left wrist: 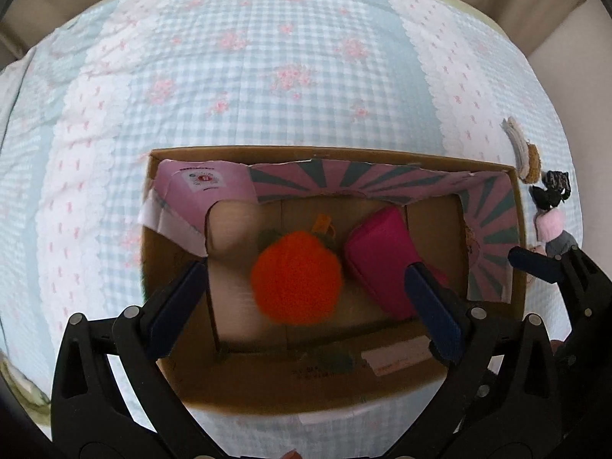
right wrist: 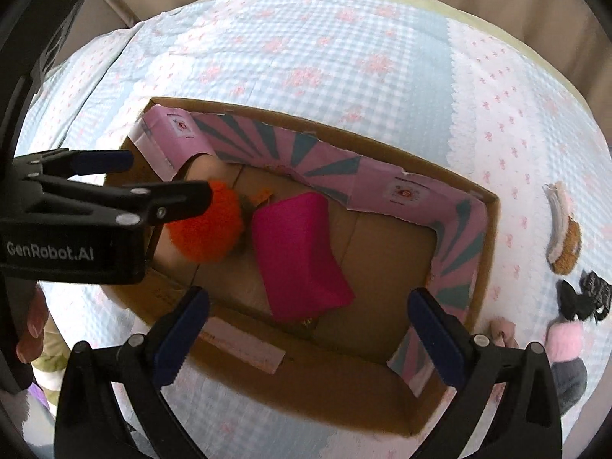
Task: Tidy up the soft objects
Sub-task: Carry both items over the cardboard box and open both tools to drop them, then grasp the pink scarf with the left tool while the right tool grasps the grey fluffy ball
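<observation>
An open cardboard box (left wrist: 267,386) (right wrist: 336,394) with pink and teal flaps folded inward sits on a blue checked bedspread (left wrist: 267,76). Inside it lie a fuzzy orange pumpkin plush (left wrist: 296,277) (right wrist: 206,237), a magenta soft block (left wrist: 382,260) (right wrist: 298,256) and a beige soft item (left wrist: 229,229) at the left end. My left gripper (left wrist: 305,267) (right wrist: 168,176) hangs open above the pumpkin without touching it. Above the box's near side my right gripper (right wrist: 309,294) stands open over the magenta block, with nothing between its pads.
On the bedspread right of the box lie a brown and white fuzzy piece (right wrist: 564,237), a black bow (right wrist: 585,298), a pink pompom (right wrist: 566,338) and a grey soft item (right wrist: 570,382). A hand (right wrist: 34,321) shows at the left edge.
</observation>
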Tool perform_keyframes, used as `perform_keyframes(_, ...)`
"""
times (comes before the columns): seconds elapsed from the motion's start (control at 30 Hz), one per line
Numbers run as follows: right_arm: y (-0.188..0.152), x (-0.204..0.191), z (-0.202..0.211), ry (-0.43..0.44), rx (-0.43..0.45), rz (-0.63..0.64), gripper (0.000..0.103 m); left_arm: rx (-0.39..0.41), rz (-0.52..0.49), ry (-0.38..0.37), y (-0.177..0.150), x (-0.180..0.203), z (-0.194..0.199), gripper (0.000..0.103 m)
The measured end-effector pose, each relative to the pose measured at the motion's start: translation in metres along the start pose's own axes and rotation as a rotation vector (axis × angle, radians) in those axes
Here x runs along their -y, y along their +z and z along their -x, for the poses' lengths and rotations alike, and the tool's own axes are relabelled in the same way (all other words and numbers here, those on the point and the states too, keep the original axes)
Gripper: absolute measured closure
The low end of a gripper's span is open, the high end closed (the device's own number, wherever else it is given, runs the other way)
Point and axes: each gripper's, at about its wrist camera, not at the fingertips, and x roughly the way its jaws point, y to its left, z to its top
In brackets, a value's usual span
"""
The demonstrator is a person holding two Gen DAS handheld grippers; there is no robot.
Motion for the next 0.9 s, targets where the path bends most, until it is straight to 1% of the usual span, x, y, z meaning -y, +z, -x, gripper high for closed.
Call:
perform_keyframes(0.17,-0.003,-0.006,0.03,-0.029,0.036,-0.005,0.0,0.044,-0.019,-0.009,-0.008,0.006,0.03,0.0)
perform_keyframes(0.4,-0.013,-0.008,0.081,-0.064,0.125,-0.062,0.0,0.101,-0.05,-0.024,-0.026,0.009,0.076,0.0)
perform_keyframes(0.57,-0.026,-0.009,0.125,-0.098,0.183,-0.114,0.0,0.147,-0.028,-0.034,-0.043,0.005,0.113,0.0)
perform_keyframes(0.73,-0.044,-0.008,0.169,-0.121,0.253,-0.193,0.0,0.216,-0.024,-0.021,-0.061,0.006,0.155,0.0)
perform_keyframes(0.9,-0.067,0.004,0.216,-0.163,0.348,-0.263,0.0,0.312,-0.024,-0.004,-0.082,0.023,0.2,0.0)
